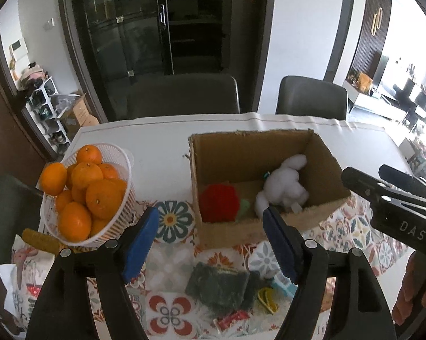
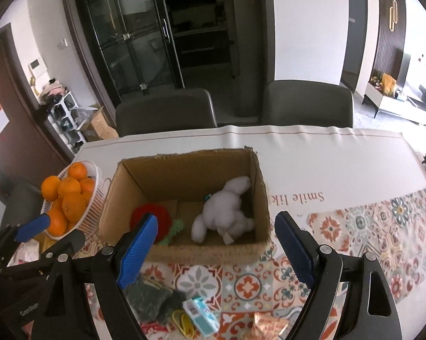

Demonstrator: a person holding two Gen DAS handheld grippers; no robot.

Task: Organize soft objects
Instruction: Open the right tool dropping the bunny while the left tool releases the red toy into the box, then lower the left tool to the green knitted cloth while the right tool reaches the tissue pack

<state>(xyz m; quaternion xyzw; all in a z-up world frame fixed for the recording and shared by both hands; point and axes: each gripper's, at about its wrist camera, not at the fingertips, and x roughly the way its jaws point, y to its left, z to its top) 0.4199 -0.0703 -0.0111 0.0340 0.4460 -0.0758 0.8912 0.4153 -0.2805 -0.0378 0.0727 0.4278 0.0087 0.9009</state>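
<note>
Both tools hang released over the worktop, left tool [image 1: 210, 243] and right tool [image 2: 215, 249], white plush [image 2: 224, 212] already in the cardboard box [image 2: 184, 252], dark sponge [image 1: 218, 286] waiting just beneath, likely next.

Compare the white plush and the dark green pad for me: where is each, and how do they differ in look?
The white plush lies inside the cardboard box; the dark green pad lies outside it on the patterned cloth. The plush is fluffy and lumpy with limbs; the pad is flat and squarish. Neither is gripped.
</note>
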